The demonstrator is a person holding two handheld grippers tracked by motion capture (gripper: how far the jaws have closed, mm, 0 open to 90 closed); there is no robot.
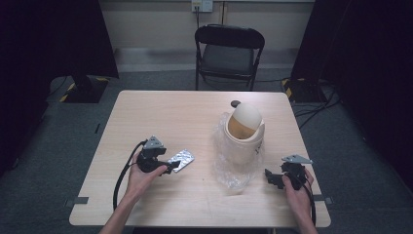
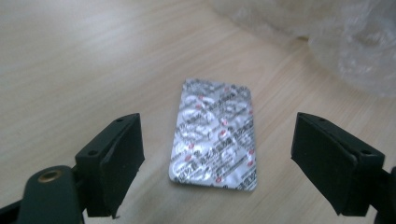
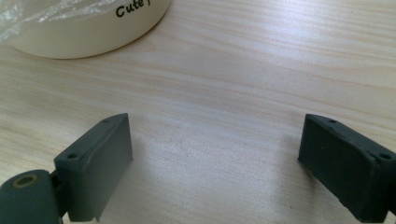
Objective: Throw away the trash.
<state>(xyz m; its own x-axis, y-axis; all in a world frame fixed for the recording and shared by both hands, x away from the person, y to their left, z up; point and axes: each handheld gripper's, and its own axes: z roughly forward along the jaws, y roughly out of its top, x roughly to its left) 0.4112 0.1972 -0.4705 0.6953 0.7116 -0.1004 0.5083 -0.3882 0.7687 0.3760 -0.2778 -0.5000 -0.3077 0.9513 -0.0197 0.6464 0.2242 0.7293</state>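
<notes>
Left hand-held gripper (image 2: 217,154), jaws spread, straddles a foil blister pack (image 2: 215,135) flat on the desk (image 1: 160,117) (right hand-held gripper (image 3: 215,158) likewise spread).

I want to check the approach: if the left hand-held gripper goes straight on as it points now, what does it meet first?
Most likely the flat silver foil blister pack, lying on the light wooden table between the open jaws of the left hand-held gripper; depth is unclear.

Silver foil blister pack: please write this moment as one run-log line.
left gripper: open, around silver foil blister pack, flat on table | right gripper: open, nothing between
</notes>
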